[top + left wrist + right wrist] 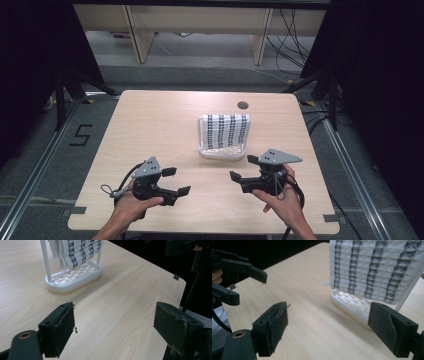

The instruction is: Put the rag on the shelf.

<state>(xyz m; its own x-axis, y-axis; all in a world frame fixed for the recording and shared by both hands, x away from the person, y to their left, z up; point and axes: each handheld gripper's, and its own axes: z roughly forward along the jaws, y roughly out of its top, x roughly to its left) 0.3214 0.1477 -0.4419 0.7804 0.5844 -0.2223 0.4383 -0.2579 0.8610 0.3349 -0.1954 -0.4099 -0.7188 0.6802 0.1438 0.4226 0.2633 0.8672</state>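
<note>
The patterned towel (pixel 225 131) hung untouched on the white rack (pixel 221 151), at the table's (pixel 150 130) far middle; nearer than the rack, left claw (pixel 176 181) and right claw (pixel 242 167) were apart and empty; all seemed left to do.

Gaping tongs (pixel 115 327), towel (pixel 75 250), white rack (pixel 75 277), table (pixel 125 290)
</note>
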